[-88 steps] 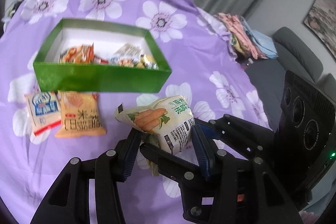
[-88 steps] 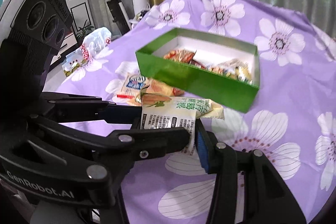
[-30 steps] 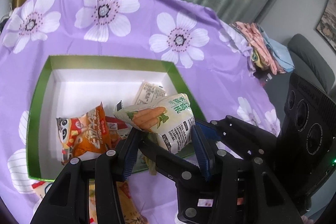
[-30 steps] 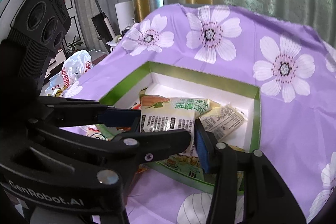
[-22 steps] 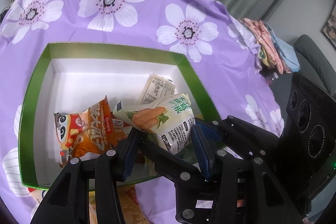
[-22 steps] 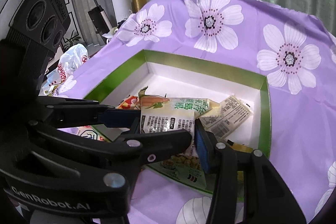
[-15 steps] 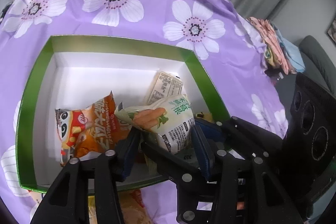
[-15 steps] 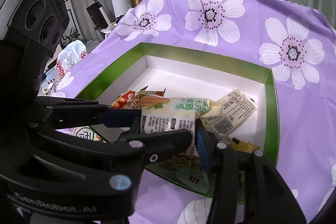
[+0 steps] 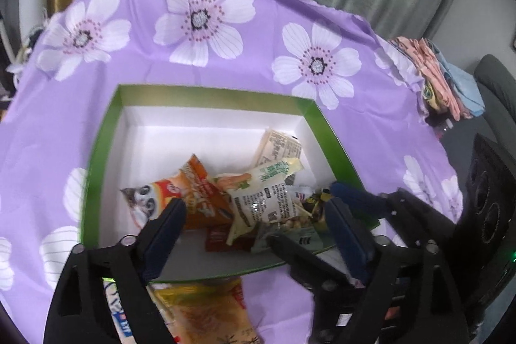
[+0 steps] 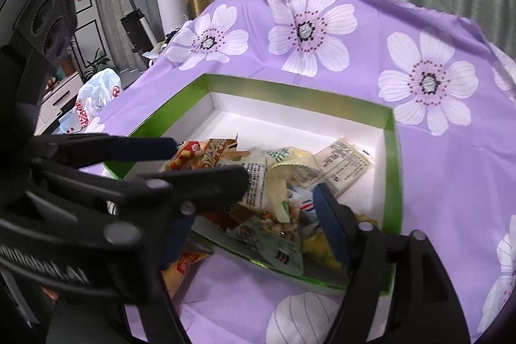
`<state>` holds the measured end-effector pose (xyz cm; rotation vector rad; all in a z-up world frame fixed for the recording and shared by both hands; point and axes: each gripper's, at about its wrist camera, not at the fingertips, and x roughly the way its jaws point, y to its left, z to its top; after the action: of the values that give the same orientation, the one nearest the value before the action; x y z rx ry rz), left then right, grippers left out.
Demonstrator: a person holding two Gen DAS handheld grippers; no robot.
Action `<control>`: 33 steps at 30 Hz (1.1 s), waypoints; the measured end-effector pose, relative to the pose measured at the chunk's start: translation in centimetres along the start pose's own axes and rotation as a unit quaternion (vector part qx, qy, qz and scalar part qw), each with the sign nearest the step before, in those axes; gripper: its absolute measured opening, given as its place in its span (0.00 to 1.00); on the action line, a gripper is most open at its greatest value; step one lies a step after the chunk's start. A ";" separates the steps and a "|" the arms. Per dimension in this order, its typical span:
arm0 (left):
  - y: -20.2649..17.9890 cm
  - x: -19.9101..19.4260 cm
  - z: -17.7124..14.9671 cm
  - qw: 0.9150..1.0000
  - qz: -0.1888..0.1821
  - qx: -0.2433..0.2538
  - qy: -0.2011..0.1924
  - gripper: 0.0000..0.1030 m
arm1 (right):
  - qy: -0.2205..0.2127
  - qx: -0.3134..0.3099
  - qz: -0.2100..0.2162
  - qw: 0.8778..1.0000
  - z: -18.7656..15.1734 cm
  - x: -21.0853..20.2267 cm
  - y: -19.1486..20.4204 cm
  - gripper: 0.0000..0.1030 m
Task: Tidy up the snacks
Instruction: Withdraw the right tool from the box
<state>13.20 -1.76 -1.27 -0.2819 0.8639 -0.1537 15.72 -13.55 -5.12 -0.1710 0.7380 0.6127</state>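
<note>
A green box [image 9: 335,141] with a white inside sits on a table covered by a purple cloth [image 9: 371,131] printed with large white flowers. The far half of the box is bare; the snacks are heaped against its near wall. On top of the heap lies a pale packet with a carrot picture [image 9: 264,199] (printed side up, tilted), resting free of both tools. To its left is an orange packet with a cartoon face [image 9: 180,199]. Behind it, toward the far right corner, a small cream sachet [image 9: 279,147] leans on the floor of the box. Underneath show a dark red wrapper [image 9: 219,239] and a clear bag of nuts or beans [image 10: 277,228].

The left gripper [image 9: 254,234] has just been opening and now stands wide, its blue pads either side of the heap, gripping nothing. The right gripper [image 10: 258,202] has also just been opening; its jaws are apart with the carrot packet lying loose between them.

Outside the box, just beside its near wall, a yellow packet [image 9: 206,308] and a white-and-blue one [image 9: 117,308] lie on the cloth.
</note>
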 end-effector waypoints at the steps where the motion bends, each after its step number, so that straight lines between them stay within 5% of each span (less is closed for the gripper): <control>1: 0.0 -0.4 0.0 1.000 0.004 0.001 -0.005 0.91 | -0.003 0.000 -0.001 1.000 0.0 -0.3 0.1 0.78; 13: 0.4 -5.9 -2.5 0.999 0.037 0.010 -0.035 0.98 | -0.032 0.023 -0.054 0.998 -1.6 -6.0 0.1 0.99; 20: 0.9 -8.7 -5.9 0.997 0.063 0.005 -0.045 0.99 | -0.043 0.034 -0.049 0.997 -3.6 -9.5 1.1 0.99; 33: 0.8 -11.7 -9.9 0.998 0.054 -0.002 -0.038 0.99 | -0.046 0.035 -0.049 0.997 -6.5 -13.5 3.7 0.99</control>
<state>-1.91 0.03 0.87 -0.2434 0.8023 -0.0400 2.06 -19.08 -0.61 -0.1134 0.6580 0.4967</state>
